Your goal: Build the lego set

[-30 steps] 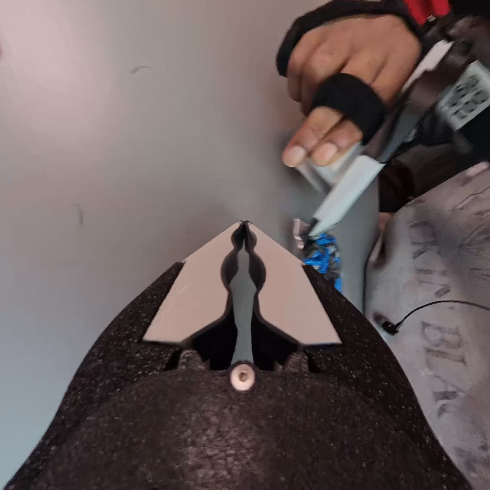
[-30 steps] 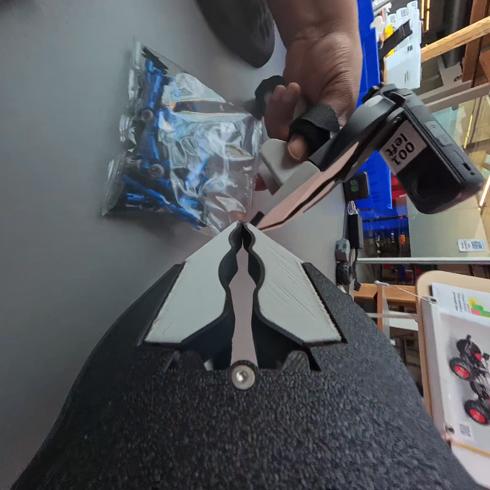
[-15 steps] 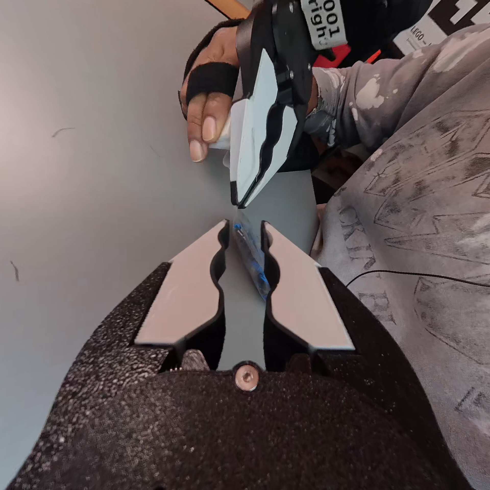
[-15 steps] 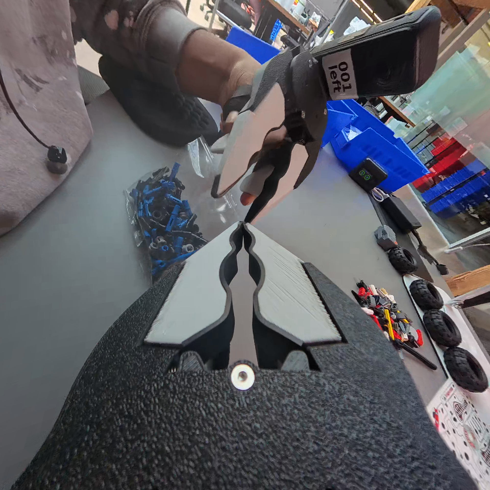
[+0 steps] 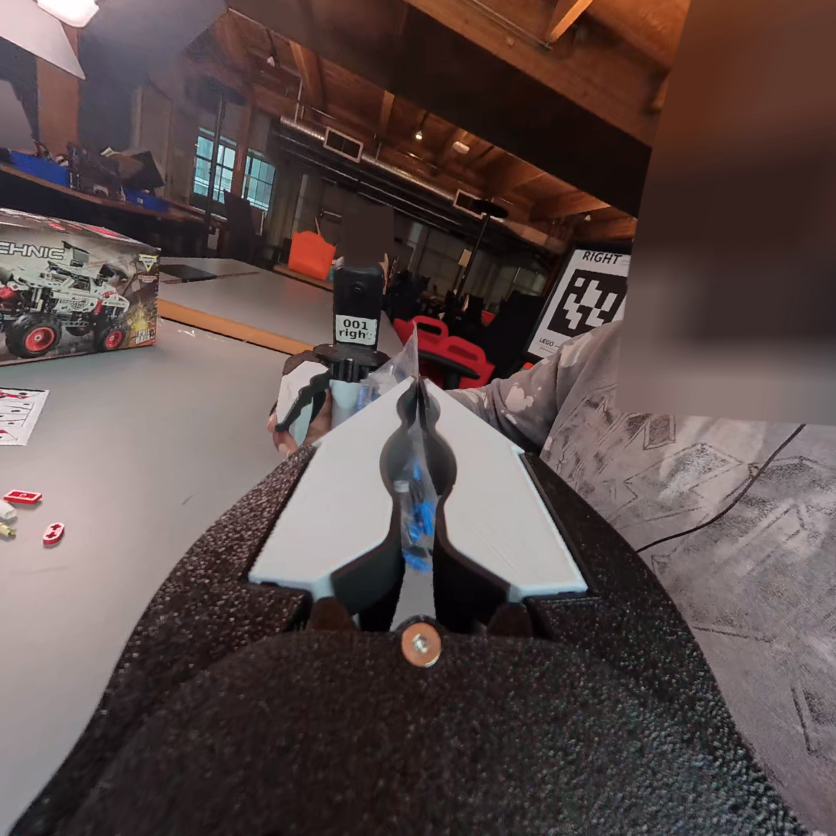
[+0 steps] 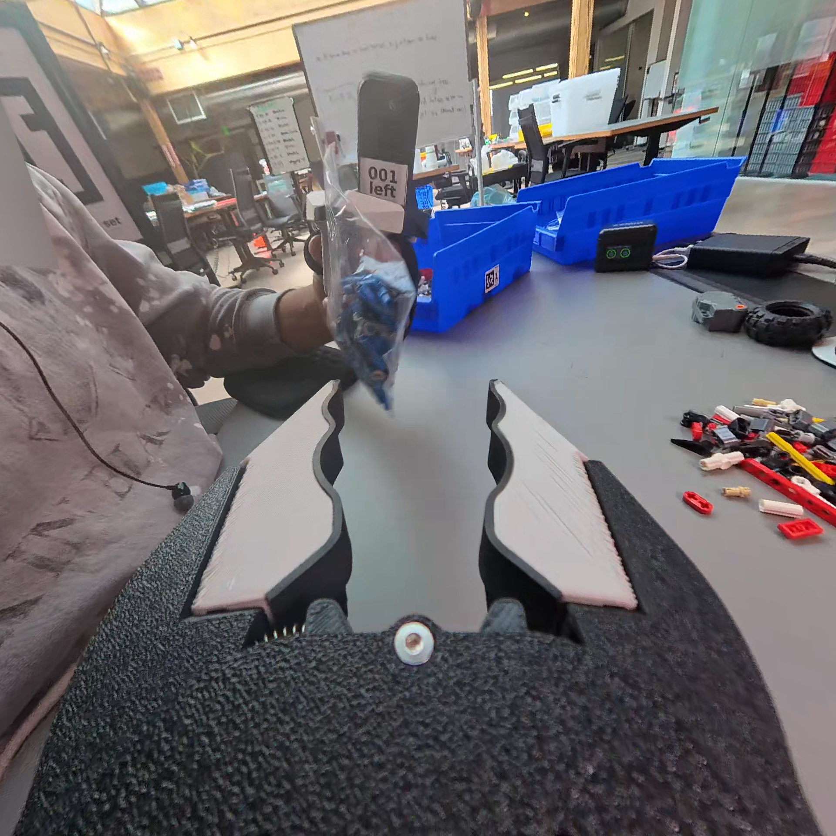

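A clear plastic bag of small blue and black lego pieces (image 6: pixel 371 312) hangs in the air above the grey table (image 6: pixel 588 362). My left gripper (image 5: pixel 417 381) is shut on the bag (image 5: pixel 418 520), which runs between its fingers and sticks out past the tips. In the right wrist view the left gripper (image 6: pixel 384 212) holds the bag upright from above. My right gripper (image 6: pixel 414 384) is open and empty, just below and in front of the hanging bag. It also shows open behind the bag in the left wrist view (image 5: pixel 312 416).
A pile of loose red, black, grey and yellow lego pieces (image 6: pixel 769 445) lies at the right. Two blue bins (image 6: pixel 475 258), a black tyre (image 6: pixel 787 323) and a black device (image 6: pixel 626 246) stand farther back. The set's box (image 5: pixel 68 289), a sheet (image 5: pixel 18 416) and small red pieces (image 5: pixel 22 496) lie left.
My left gripper closed on the bag and lifted it off the table. My right gripper opened and let go. Both views swung up to level.
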{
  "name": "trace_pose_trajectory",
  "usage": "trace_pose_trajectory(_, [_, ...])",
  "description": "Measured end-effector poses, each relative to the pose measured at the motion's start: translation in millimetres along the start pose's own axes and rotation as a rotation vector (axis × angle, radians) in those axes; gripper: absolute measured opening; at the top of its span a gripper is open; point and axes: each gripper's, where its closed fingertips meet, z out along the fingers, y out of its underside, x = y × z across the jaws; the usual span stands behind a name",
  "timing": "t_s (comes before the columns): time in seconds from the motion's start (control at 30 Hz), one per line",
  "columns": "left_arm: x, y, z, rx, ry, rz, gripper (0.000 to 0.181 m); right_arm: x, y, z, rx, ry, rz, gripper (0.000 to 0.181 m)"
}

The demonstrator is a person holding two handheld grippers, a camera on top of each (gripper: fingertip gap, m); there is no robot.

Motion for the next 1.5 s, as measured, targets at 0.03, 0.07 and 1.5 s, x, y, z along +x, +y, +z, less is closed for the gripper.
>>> trace_pose_trajectory(0.03, [3,-1,0,0.014,0.02,-0.004,0.0,-4,-3,4,0.015,-0.013,0.0,0.063])
trace_pose_trajectory(0.07, [7,-1,1,0.027,0.044,-0.009,0.0,-10,-5,10,0.028,-0.029,-0.002,0.061])
trace_pose_trajectory(1.5, [-34,76,18,-0.435,-0.234,0.094,0.0,-25,3,13,-0.188,-0.044,-0.039,0.004])
